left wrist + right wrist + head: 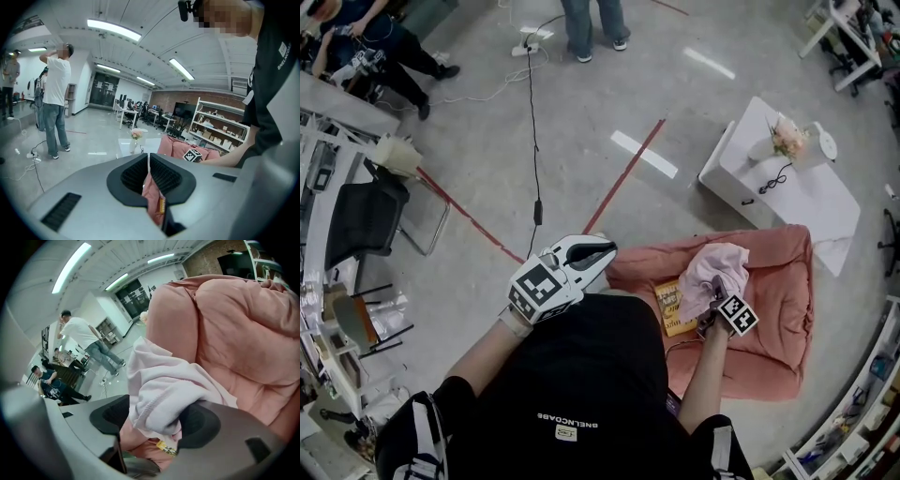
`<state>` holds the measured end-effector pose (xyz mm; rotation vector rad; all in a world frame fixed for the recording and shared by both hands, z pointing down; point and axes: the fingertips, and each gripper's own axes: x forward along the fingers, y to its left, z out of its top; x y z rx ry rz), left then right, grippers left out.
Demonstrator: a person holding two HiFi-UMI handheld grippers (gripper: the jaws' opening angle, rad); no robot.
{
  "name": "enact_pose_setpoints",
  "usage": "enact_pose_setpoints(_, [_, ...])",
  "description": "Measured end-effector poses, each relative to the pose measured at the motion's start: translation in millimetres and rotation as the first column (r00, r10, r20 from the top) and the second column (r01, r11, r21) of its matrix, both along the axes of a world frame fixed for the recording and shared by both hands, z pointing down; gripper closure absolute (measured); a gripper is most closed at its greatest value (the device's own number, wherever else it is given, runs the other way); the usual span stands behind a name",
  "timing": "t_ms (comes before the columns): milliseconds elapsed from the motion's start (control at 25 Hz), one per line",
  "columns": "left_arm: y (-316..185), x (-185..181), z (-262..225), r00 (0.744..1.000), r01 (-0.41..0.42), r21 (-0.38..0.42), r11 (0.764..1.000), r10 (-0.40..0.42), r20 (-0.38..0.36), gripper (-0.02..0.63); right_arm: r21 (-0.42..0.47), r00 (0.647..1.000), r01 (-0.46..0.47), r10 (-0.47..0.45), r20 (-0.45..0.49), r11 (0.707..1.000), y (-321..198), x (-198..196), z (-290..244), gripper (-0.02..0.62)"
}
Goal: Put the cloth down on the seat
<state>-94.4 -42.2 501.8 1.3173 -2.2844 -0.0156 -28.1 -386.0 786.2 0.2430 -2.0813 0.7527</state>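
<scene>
A pale pink cloth (pixel 719 272) lies bunched on the salmon-pink cushioned seat (pixel 783 309). My right gripper (pixel 716 300) is down at the cloth's near edge. In the right gripper view the cloth (pixel 159 385) sits in a heap between the wide-spread jaws of that gripper (pixel 154 417). It rests against the right pad and stands clear of the left one, with the seat (pixel 234 333) behind it. My left gripper (pixel 602 258) hovers at the seat's left edge. Its jaws (pixel 149 164) are shut with nothing in them, and the seat shows beyond them.
A yellow packet (pixel 673 307) lies on the seat beside the cloth. A white low table (pixel 806 202) with a flower vase (pixel 786 141) stands beyond the seat. A black chair (pixel 366 220) is at the left, a cable (pixel 532 141) crosses the floor, and people (pixel 595 23) stand far off.
</scene>
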Motion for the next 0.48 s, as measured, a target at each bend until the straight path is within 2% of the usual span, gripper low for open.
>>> enact_pose_setpoints(480, [-23.5,-5.8,-30.5,0.996,-0.084,0.022,0.996,0.083,0.045,0.592,-0.017,0.998,0.039,-0.040,-0.041,0.999,-4.7,11.2,-49.1,0.282])
